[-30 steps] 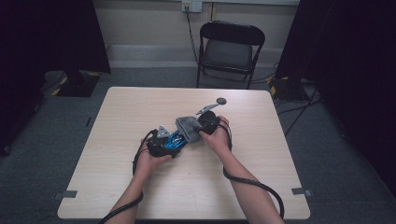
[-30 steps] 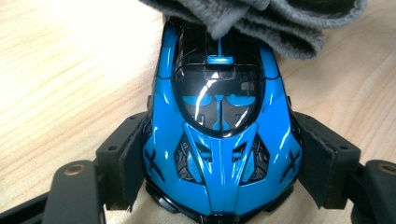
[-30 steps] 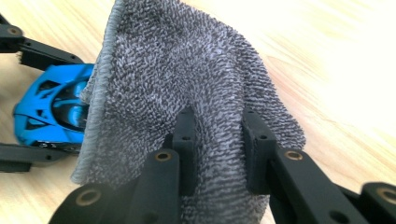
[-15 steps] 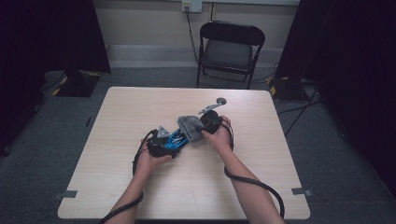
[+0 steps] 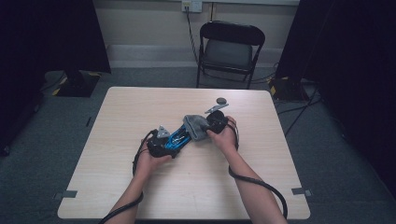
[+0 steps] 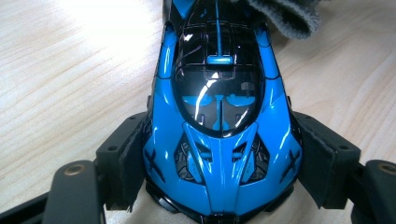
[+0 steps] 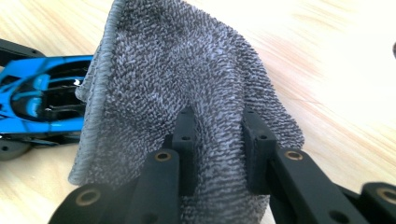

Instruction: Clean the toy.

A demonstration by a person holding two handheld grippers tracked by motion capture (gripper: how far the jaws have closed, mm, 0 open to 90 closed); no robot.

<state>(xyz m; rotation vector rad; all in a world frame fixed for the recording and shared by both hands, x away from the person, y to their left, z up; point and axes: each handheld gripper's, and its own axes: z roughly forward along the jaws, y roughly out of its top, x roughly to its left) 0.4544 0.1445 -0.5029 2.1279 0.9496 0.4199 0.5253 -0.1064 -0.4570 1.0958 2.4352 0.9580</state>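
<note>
Nothing much has shifted since the earlier frame: your left gripper (image 5: pixel 173 140) clamps its 2 pads on the blue toy car's (image 6: pixel 219 116) flanks at mid-table (image 5: pixel 116 154). Over its far end, your right gripper (image 7: pixel 217 135) pinches the grey cloth (image 7: pixel 187 84).

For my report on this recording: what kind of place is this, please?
Probably a recording room or lab, not a home: one bare table on grey carpet, a folding chair against a plain wall, black curtains at both sides.
</note>
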